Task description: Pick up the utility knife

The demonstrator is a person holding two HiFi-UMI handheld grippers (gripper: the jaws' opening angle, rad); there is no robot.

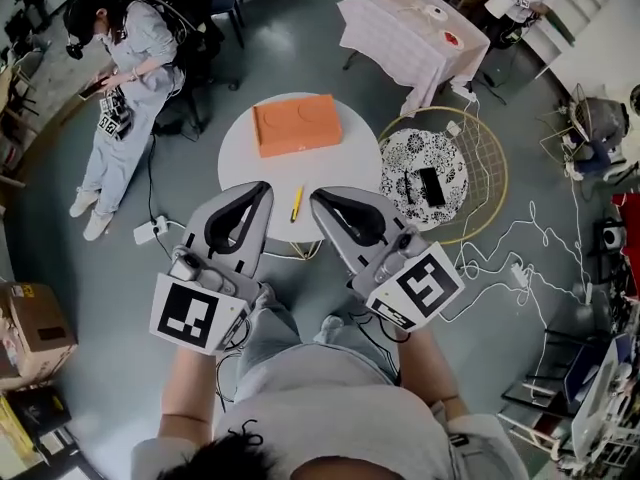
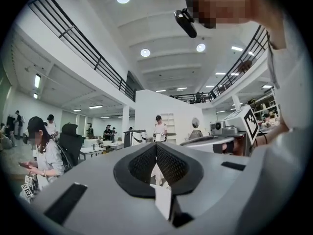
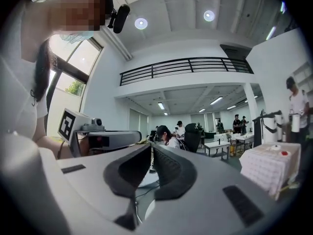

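Observation:
A slim yellow utility knife [image 1: 297,203] lies on the near part of a round white table [image 1: 245,163], in the head view only. My left gripper [image 1: 262,187] hangs over the table's near edge, left of the knife, jaws shut on nothing. My right gripper [image 1: 315,197] is just right of the knife, also shut and empty. Both gripper views look level across the room, so neither shows the knife. In its own view the left gripper [image 2: 155,144] has its tips together; so does the right gripper [image 3: 150,145].
An orange box [image 1: 296,124] sits on the table's far half. A person [image 1: 130,68] stands at the far left. A cloth-covered table [image 1: 410,28] stands behind, a round gold wire rack [image 1: 490,168] to the right. Cables [image 1: 520,248] cross the floor; a cardboard box [image 1: 35,328] sits near left.

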